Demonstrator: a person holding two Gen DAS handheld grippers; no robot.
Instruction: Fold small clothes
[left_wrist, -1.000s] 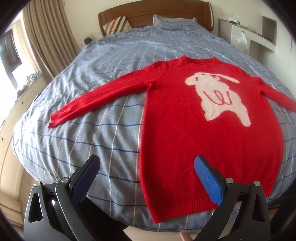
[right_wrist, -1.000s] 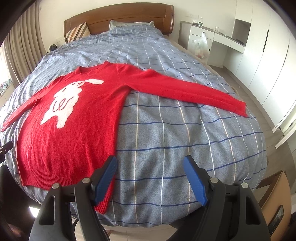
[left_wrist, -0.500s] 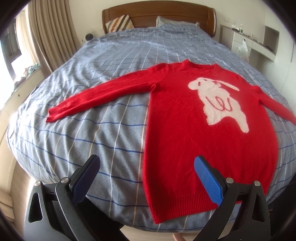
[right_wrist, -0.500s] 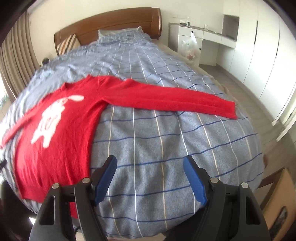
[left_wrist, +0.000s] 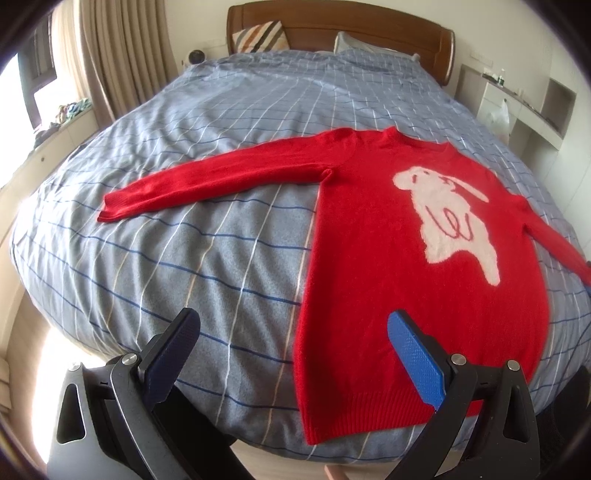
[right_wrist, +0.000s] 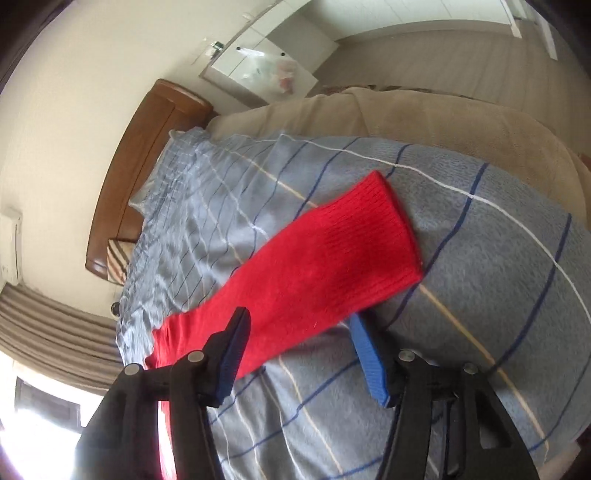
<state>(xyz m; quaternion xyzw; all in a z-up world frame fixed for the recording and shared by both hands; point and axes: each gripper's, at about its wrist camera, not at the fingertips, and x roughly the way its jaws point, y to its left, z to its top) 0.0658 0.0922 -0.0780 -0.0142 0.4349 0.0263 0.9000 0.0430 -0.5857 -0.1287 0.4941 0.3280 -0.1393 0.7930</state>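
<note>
A red sweater (left_wrist: 388, 240) with a white animal on its chest lies flat, face up, on the blue checked bed (left_wrist: 184, 258), both sleeves spread out. My left gripper (left_wrist: 291, 319) hangs open just above the hem's left corner and touches nothing. In the right wrist view the picture is rolled sideways. My right gripper (right_wrist: 298, 317) is at the sweater's right sleeve (right_wrist: 332, 258), near the ribbed cuff (right_wrist: 388, 221). Its jaws are closing with the sleeve between them; one blue finger (right_wrist: 364, 354) tucks under the sleeve's edge, and the pads do not press on it.
A wooden headboard (left_wrist: 332, 22) and pillows (left_wrist: 262, 35) close the far end of the bed. Curtains (left_wrist: 122, 48) hang on the left, white shelving (left_wrist: 517, 99) stands on the right. A beige blanket (right_wrist: 443, 118) lies past the bed's right edge.
My right gripper swept right and down to the right sleeve's cuff end, rolled over sideways, and its jaws narrowed around the sleeve. The left gripper shifted only slightly.
</note>
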